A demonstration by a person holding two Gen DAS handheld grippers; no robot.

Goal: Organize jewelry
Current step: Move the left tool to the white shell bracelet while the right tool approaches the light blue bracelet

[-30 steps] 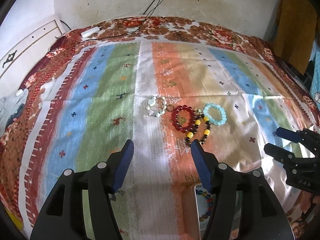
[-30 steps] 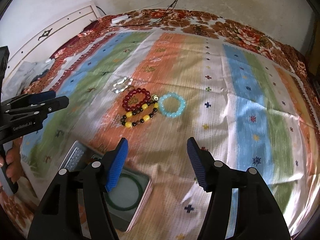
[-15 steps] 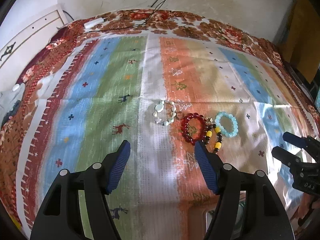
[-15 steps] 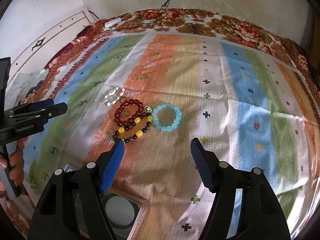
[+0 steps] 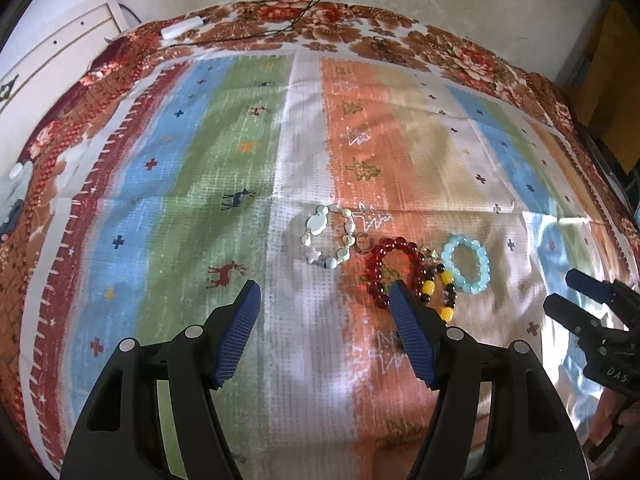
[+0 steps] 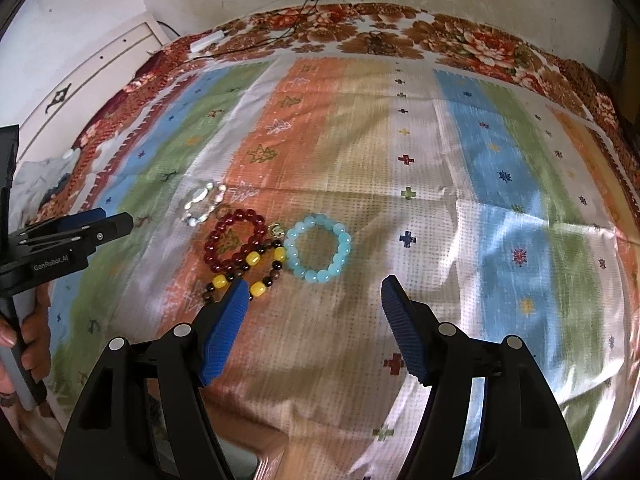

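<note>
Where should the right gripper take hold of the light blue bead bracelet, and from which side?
Probably from above, on the outer arc of the light blue bracelet, the side away from the yellow-and-dark bracelet. It lies flat as an open ring, so one finger can go inside, one outside. The right gripper is open.

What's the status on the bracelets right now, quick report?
Left gripper and right gripper both open, empty, above the cloth. Four bracelets loose: white, red, yellow-and-dark, light blue. Nothing blocking.
</note>
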